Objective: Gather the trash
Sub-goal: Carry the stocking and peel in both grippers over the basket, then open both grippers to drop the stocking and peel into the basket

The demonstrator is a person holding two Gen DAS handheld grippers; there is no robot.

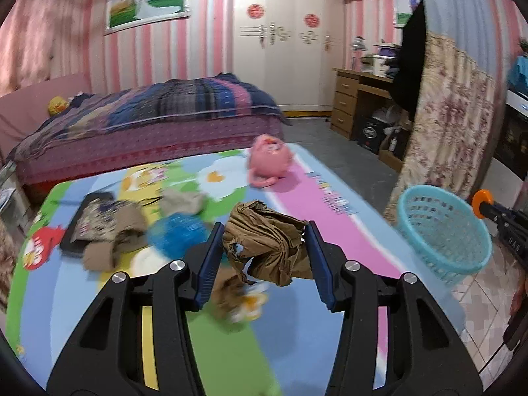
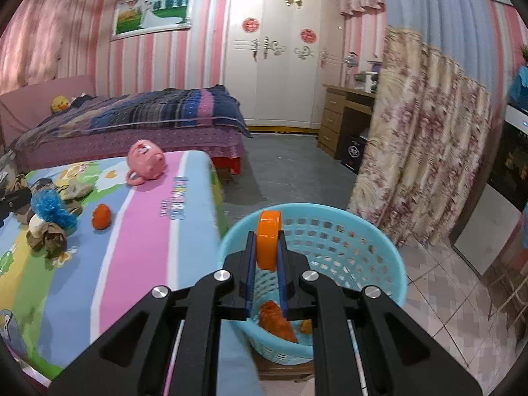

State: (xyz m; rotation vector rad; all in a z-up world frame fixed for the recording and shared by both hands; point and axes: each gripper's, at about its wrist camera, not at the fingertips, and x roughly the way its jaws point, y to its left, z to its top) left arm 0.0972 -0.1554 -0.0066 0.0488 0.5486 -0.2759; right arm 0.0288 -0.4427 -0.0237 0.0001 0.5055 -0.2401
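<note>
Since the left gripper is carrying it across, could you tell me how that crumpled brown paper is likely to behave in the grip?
The crumpled brown paper looks light and floppy: torn edges hang loose below the left gripper. It probably compresses rather than slips, since its creased folds sit between the ribbed pads. Loose flaps might snag on the blue basket rim.

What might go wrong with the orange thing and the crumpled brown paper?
The right tongs hold the flat orange plastic disc above the light blue plastic mesh basket; dropped off-centre, it may miss. The crumpled brown paper hangs loosely between the left tongs and might slip out.
</note>
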